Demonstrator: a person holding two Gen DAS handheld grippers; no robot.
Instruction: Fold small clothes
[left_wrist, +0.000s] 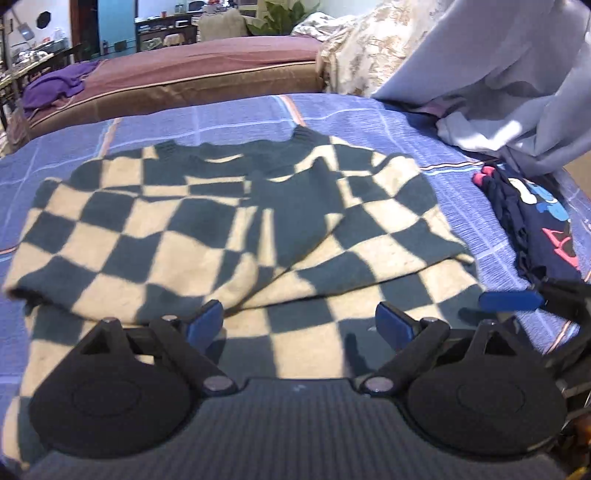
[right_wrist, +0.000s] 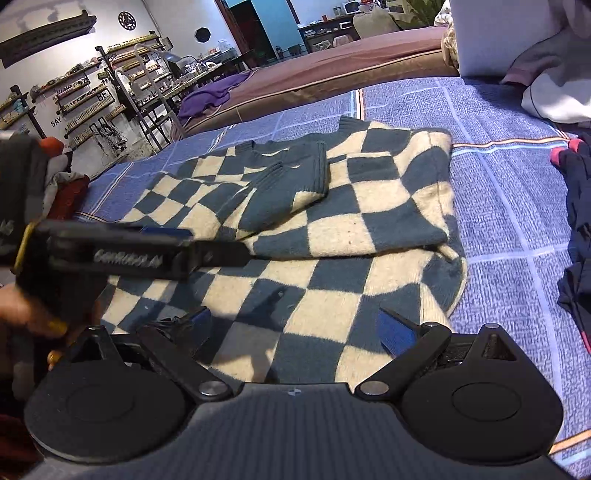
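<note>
my left gripper (left_wrist: 299, 325) is tipped down toward the bed, its blue pads spread wide apart with nothing between them. the checkered sweater (left_wrist: 221, 229) lies right under and ahead of it on the blue bedspread (left_wrist: 458, 147), both sleeves folded in across the chest so the dark cuffs meet near the middle, and its hem runs beneath my fingertips. past my right-hand finger, at the edge of the left wrist view, the tip of my right gripper (left_wrist: 509, 301) pokes in just above the sweater's corner. beyond that lies a navy printed garment (left_wrist: 539, 229), and further off a pile of pale grey clothes (left_wrist: 498, 92).

my right gripper (right_wrist: 293, 328) also slants down over the sweater's hem, pads parted and clamped on nothing. to its left my left gripper (right_wrist: 166, 236) reaches across low over the cloth, with my hand (right_wrist: 26, 310) wrapped around its handle.
</note>
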